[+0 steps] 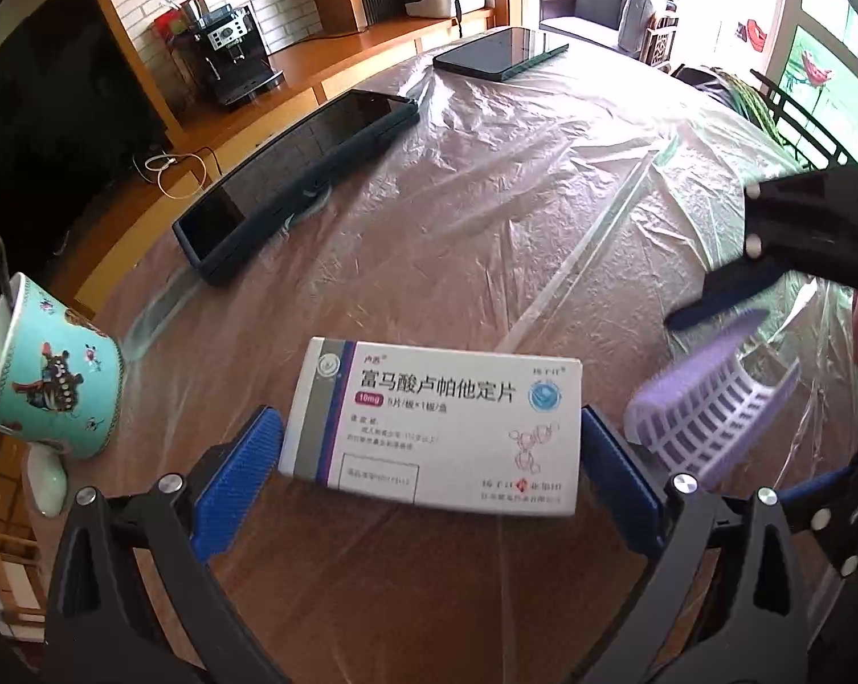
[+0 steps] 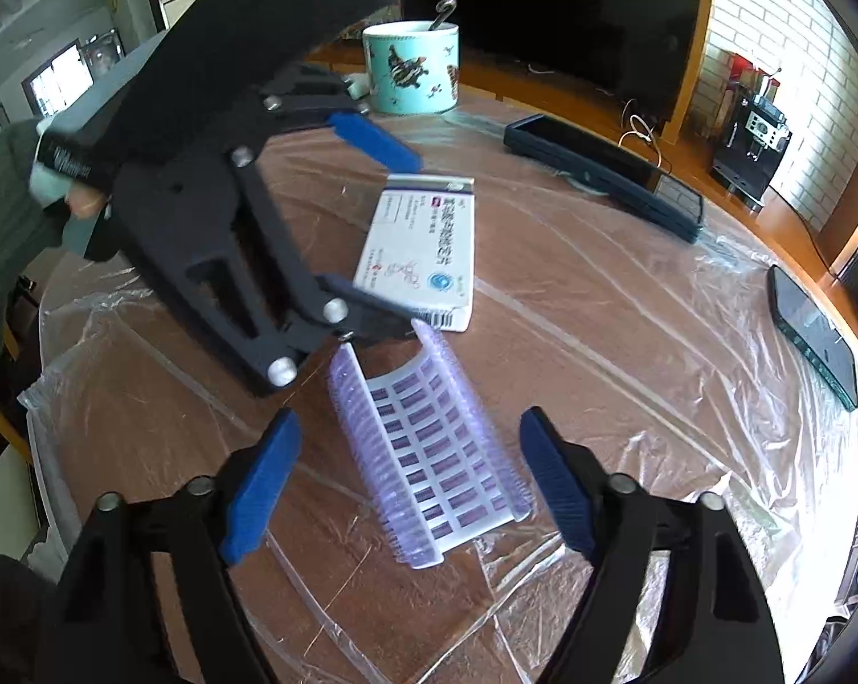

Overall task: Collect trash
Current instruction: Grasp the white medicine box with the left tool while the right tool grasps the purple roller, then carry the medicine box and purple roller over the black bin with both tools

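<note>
A white medicine box (image 1: 434, 427) with blue and purple print lies flat on the plastic-covered table (image 1: 486, 216). My left gripper (image 1: 429, 413) is open and straddles it, a blue pad close to each short end. The right wrist view shows the same box (image 2: 423, 251) and the left gripper (image 2: 415, 239), with a small gap at the far pad. A purple and white curved hair-roller piece (image 2: 429, 456) lies with its hollow side up between the pads of my open right gripper (image 2: 411, 416), neither pad pressing on it. In the left view the roller (image 1: 714, 404) lies right of the box.
A teal patterned mug (image 1: 47, 376) with a spoon stands at the table's left edge, also seen as the mug (image 2: 412, 68). Two dark flat devices (image 1: 298, 182) (image 1: 500, 51) lie farther back. A hand (image 2: 81, 199) holds the left gripper. A coffee machine (image 1: 232, 51) stands on a shelf.
</note>
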`<act>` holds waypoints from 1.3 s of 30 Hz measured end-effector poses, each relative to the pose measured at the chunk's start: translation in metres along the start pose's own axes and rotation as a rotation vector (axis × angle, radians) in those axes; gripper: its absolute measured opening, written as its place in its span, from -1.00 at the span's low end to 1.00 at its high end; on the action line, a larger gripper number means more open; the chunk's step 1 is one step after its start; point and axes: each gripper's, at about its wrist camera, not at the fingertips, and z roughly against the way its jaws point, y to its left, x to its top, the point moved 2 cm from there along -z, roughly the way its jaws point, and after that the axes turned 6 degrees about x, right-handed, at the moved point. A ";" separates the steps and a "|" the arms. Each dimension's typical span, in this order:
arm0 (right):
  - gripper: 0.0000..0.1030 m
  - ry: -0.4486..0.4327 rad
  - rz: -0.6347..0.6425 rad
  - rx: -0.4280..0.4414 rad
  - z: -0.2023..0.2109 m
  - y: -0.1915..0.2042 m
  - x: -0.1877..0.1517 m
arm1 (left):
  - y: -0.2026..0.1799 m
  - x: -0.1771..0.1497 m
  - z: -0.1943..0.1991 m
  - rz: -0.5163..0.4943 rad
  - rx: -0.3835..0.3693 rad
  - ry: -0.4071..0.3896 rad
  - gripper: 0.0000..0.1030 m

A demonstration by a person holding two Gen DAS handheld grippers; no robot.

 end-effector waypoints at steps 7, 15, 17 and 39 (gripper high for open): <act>-0.17 -0.048 -0.065 0.011 0.008 -0.010 -0.007 | 0.007 -0.006 -0.003 0.110 -0.044 -0.023 0.94; -0.18 -0.117 -0.170 0.006 0.027 -0.019 -0.017 | 0.003 -0.013 0.011 0.178 0.086 -0.042 0.93; -0.18 -0.123 -0.211 0.004 0.033 -0.022 -0.017 | 0.003 -0.016 0.016 0.214 0.103 -0.029 0.93; -0.18 -0.166 -0.295 0.012 0.059 0.003 -0.033 | -0.039 -0.057 0.096 0.378 0.194 -0.100 0.93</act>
